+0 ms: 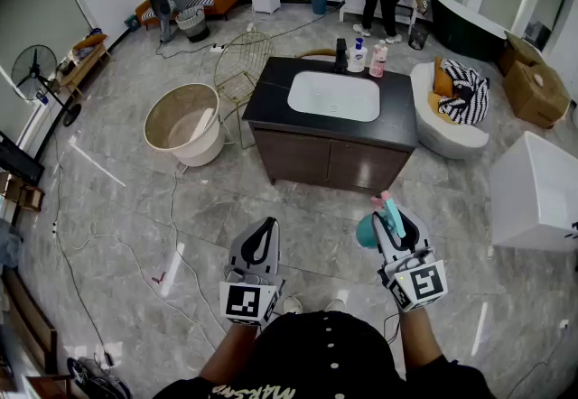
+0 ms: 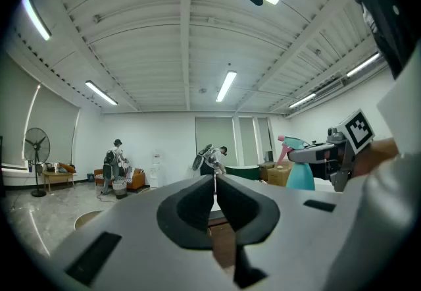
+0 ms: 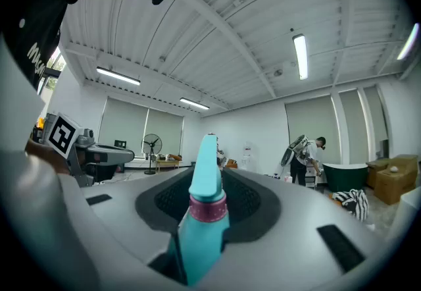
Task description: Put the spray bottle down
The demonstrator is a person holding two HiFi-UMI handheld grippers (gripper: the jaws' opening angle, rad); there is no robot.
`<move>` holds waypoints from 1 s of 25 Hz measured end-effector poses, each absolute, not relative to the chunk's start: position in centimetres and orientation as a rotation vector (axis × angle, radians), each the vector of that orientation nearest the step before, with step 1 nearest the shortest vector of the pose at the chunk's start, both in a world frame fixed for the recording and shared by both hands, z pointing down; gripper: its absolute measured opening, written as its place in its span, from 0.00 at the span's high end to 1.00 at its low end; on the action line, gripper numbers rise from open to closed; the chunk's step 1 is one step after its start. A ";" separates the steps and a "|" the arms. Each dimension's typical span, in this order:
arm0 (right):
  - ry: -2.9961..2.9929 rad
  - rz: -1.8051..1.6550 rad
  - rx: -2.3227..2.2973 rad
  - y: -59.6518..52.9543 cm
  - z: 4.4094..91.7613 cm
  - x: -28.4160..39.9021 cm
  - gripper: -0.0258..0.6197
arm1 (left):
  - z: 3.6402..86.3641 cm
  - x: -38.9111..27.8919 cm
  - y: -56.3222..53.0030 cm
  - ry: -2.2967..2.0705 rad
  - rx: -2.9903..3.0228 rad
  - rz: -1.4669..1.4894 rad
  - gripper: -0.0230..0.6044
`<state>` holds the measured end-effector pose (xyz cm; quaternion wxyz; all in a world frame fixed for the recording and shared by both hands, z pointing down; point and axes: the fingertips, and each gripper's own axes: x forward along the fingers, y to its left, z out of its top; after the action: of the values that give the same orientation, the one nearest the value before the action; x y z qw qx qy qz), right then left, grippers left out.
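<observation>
A teal spray bottle [image 1: 377,224] with a pink collar and nozzle is clamped in my right gripper [image 1: 396,227], held level in the air in front of me. In the right gripper view the spray bottle [image 3: 205,217] stands between both jaws, its head poking past the tips. The left gripper view shows the same spray bottle [image 2: 301,166] off to the right. My left gripper [image 1: 261,239] is shut with nothing in it; in its own view the left gripper [image 2: 214,181] has its tips meeting. A dark vanity counter [image 1: 271,90] with a white sink lies ahead.
Several bottles [image 1: 368,57] stand at the counter's back edge by a black tap. A round beige tub [image 1: 185,123] and a wire basket [image 1: 242,63] sit left of the vanity; a white bathtub [image 1: 537,192] is at right. Cables [image 1: 135,253] run over the floor. People work at the far wall.
</observation>
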<state>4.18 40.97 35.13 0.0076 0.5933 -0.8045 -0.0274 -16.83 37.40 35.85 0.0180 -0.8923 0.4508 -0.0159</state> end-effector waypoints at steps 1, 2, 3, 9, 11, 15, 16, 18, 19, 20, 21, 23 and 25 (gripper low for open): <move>-2.515 -0.085 1.854 41.1 35.2 4.3 0.77 | 35.9 -16.7 37.5 1.399 -2.772 -0.050 0.93; -2.514 -0.086 1.853 41.2 35.2 4.4 0.77 | 35.9 -16.5 37.6 1.398 -2.773 -0.051 0.93; -2.514 -0.087 1.851 41.3 35.2 4.5 0.77 | 35.9 -16.4 37.7 1.398 -2.773 -0.052 0.93; -2.530 -0.119 1.822 41.7 35.2 4.8 0.77 | 35.9 -15.6 38.2 1.404 -2.772 -0.059 0.93; -2.545 -0.121 1.813 41.8 35.4 5.0 0.77 | 36.1 -15.1 38.5 1.411 -2.767 -0.064 0.93; -2.562 -0.108 1.789 42.3 35.9 6.1 0.77 | 36.2 -14.0 39.6 1.430 -2.751 -0.062 0.93; -2.566 -0.107 1.779 42.4 36.1 6.4 0.77 | 36.3 -13.7 39.9 1.435 -2.746 -0.061 0.93; -2.570 -0.109 1.760 42.4 36.4 6.8 0.77 | 36.3 -13.2 40.2 1.449 -2.738 -0.057 0.93; -2.571 -0.109 1.753 42.3 36.5 7.0 0.77 | 36.3 -13.1 40.3 1.455 -2.737 -0.054 0.93; -2.572 -0.106 1.749 42.3 36.7 7.2 0.77 | 36.5 -13.0 40.4 1.461 -2.735 -0.054 0.93; -2.574 -0.101 1.748 42.2 36.8 7.4 0.77 | 36.8 -12.9 40.4 1.467 -2.735 -0.060 0.93; -2.578 -0.092 1.751 42.0 37.0 7.8 0.77 | 37.3 -12.8 40.3 1.480 -2.737 -0.078 0.93; -2.580 -0.086 1.754 41.5 37.2 8.0 0.77 | 37.8 -12.7 39.8 1.495 -2.740 -0.086 0.93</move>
<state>8.02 41.52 37.24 0.0104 0.5621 -0.8265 -0.0277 -12.74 39.78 37.75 0.0095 -0.8775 0.4786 -0.0274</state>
